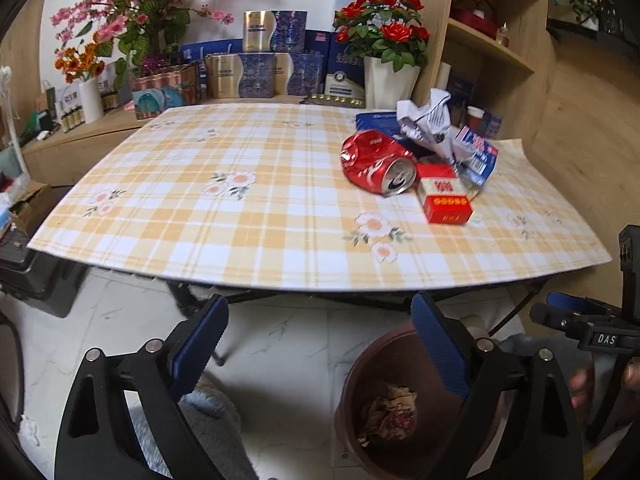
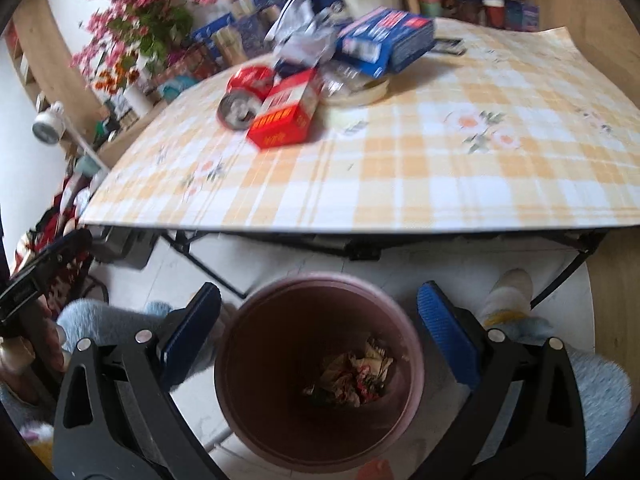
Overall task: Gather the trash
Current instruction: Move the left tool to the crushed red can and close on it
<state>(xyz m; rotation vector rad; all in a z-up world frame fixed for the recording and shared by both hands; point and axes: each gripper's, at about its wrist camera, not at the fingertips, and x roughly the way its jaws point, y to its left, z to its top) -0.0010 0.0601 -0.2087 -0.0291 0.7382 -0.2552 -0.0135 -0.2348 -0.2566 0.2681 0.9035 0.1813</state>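
Note:
A pile of trash lies on the checked table (image 1: 240, 208): a crushed red can (image 1: 376, 162), a red carton (image 1: 444, 198), crumpled white paper (image 1: 424, 120) and a blue-white box (image 1: 476, 152). In the right wrist view the pile shows as the can (image 2: 246, 96), the carton (image 2: 286, 114) and the blue box (image 2: 386, 40). A brown bin (image 2: 320, 372) with crumpled paper inside stands on the floor below the table edge. My left gripper (image 1: 320, 344) is open and empty, left of the bin (image 1: 400, 400). My right gripper (image 2: 320, 340) is open and empty, above the bin.
Flower pots, stacked gift boxes and a wooden shelf (image 1: 492, 40) stand behind the table. The table's folding legs (image 2: 208, 264) cross under its near edge. The person's slippered feet (image 2: 512, 300) flank the bin on the white tiled floor.

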